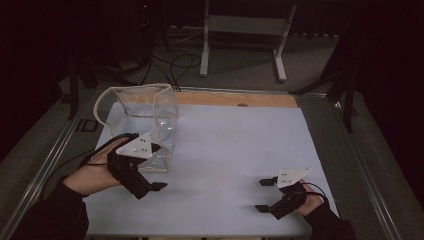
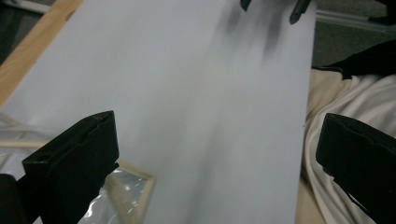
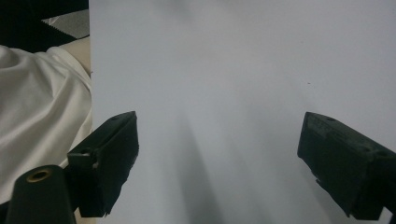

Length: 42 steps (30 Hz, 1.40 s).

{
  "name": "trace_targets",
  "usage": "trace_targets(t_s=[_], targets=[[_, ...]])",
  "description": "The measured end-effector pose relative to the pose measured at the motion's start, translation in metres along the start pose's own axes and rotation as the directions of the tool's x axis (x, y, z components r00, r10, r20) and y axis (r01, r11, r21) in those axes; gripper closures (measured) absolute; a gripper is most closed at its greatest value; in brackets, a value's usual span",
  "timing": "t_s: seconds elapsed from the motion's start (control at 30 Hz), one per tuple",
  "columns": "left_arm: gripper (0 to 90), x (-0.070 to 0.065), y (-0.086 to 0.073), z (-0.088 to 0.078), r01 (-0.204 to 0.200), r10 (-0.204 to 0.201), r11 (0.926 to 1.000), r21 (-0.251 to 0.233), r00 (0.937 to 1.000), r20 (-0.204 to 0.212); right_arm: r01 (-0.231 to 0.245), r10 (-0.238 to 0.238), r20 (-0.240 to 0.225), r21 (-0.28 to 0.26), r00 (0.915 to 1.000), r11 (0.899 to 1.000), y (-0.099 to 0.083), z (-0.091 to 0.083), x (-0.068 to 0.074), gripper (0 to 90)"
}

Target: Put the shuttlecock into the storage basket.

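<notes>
Count: 1 clear plastic bag (image 1: 142,117) w/ pale stiff rim, standing open near the far-left corner of the table; its bottom corner also shows at the lower left edge of the left gripper view. 1 table w/ one light blue-grey mat (image 1: 235,150) covering most of it, 1 strip of bare wood (image 1: 235,99) along the far edge. 2 grippers: left gripper (image 1: 158,167) just beside the bag's near side, right gripper (image 1: 263,195) near the near-right corner, each w/ 2 black jaws spread wide, nothing between. 2 hands, 1 per gripper. 2 grey 3-cornered plates, 1 atop each.
</notes>
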<state>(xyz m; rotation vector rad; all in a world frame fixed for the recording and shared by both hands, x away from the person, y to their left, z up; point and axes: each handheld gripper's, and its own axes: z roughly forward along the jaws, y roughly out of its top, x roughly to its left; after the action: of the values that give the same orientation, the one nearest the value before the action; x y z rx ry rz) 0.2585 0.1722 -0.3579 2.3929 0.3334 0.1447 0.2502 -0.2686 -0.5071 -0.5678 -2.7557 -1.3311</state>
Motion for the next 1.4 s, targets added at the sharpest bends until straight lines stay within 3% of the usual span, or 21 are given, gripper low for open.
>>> trace_targets(t_s=[0.63, 0.77, 1.17, 1.4], targets=[[0.4, -0.028, -0.030, 0.039, -0.002, 0.005, 0.9995, -0.032, 0.9966, 0.082, -0.001, 0.001, 0.003, -0.003, 1.0000, 1.000, -0.001, -0.001, 0.000, 12.4], [0.4, -0.032, -0.037, 0.048, -0.021, 0.023, 0.9995, -0.025, 0.9952, 0.095, -0.002, 0.002, 0.005, 0.000, 1.0000, 1.000, -0.001, -0.001, 0.000, 12.4], [0.4, -0.035, -0.075, 0.084, 0.042, -0.037, 0.9985, -0.033, 0.9875, 0.153, -0.001, 0.001, 0.003, 0.000, 1.0000, 1.000, -0.003, 0.001, 0.001, 12.5], [0.4, -0.030, -0.107, 0.104, 0.107, -0.103, 0.9940, -0.021, 0.9838, 0.147, -0.001, 0.001, 0.002, 0.006, 1.0000, 1.000, -0.004, 0.002, 0.001, 12.5]])
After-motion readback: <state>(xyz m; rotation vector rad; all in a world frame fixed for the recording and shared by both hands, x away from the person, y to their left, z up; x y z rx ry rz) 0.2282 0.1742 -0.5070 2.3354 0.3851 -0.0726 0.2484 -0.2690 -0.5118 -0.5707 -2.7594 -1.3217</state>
